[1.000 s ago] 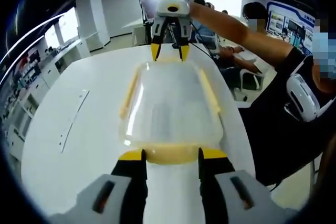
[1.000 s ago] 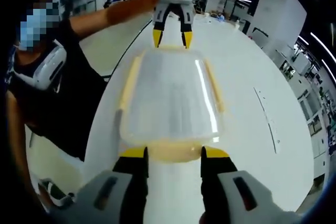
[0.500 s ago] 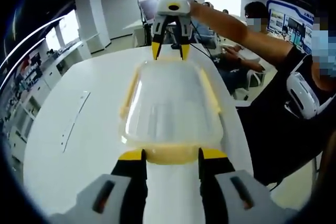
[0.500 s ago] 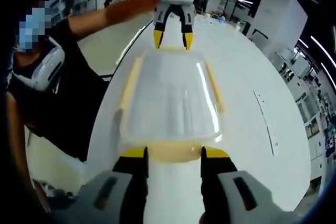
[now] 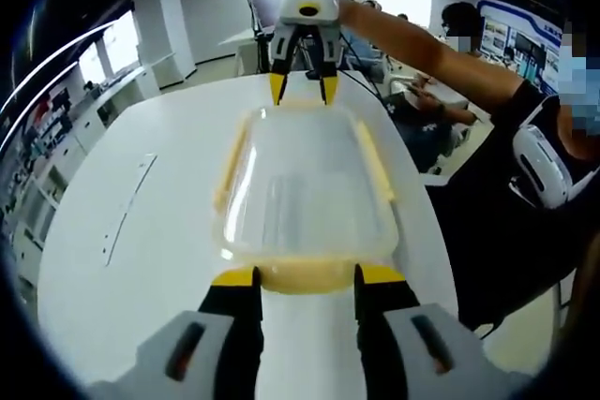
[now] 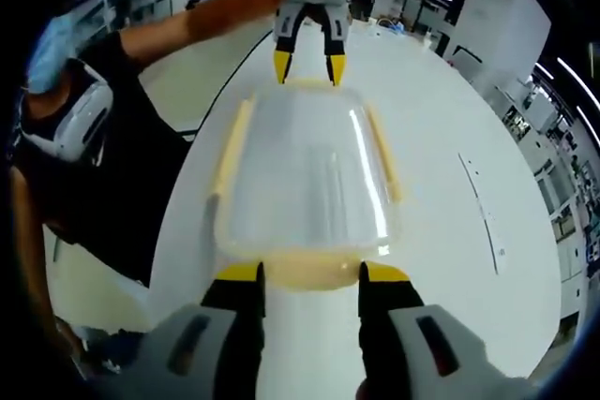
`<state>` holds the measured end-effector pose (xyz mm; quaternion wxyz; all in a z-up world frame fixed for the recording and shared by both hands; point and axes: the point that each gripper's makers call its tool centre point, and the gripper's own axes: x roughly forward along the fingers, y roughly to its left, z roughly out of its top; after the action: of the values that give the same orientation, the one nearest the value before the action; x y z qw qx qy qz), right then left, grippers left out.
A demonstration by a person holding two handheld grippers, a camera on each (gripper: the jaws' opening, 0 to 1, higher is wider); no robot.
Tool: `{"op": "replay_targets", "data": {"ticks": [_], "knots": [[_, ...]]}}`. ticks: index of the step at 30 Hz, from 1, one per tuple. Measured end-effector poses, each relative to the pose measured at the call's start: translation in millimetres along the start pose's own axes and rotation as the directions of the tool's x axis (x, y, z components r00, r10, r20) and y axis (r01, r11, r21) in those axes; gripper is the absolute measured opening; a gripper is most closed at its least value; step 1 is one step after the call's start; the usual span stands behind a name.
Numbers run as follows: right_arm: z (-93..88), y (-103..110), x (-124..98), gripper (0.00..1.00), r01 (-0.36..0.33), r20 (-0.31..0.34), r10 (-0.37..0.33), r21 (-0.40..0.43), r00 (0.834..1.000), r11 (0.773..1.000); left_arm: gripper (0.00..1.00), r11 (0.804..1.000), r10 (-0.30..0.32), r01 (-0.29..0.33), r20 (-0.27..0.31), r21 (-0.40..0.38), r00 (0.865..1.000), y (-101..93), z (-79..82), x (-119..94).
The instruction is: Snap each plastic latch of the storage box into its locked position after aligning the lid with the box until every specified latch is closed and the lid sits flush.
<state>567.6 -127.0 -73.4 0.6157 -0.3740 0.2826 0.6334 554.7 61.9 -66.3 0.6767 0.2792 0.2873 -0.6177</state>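
Your white table [image 5: 112, 259] spans both views, and the clear storage box [image 5: 305, 189] with its lid [image 6: 305, 175] on sits at frame centre, lengthwise between your grippers. Yellow latches [image 5: 377, 161] run along its long sides. Your left gripper [image 5: 305, 275] stands spread wide at the near end latch [image 5: 305, 274]; your right gripper [image 6: 305, 272] likewise, jaws apart, holding nothing.
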Motion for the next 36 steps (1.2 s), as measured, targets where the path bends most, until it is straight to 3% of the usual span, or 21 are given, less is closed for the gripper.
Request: {"op": "replay_targets", "data": {"ticks": [24, 36], "knots": [[6.9, 1.8, 4.3, 0.35, -0.002, 0.020, 0.002, -0.003, 1.000, 1.000, 0.36, 1.000, 0.007, -0.007, 0.010, 0.001, 1.000, -0.8, -5.8, -7.5], [2.6, 1.9, 10.2, 0.36, -0.014, 0.020, 0.014, 0.006, 1.000, 1.000, 0.36, 1.000, -0.002, 0.002, 0.015, -0.007, 1.000, 1.2, -10.9, -1.1]]}}
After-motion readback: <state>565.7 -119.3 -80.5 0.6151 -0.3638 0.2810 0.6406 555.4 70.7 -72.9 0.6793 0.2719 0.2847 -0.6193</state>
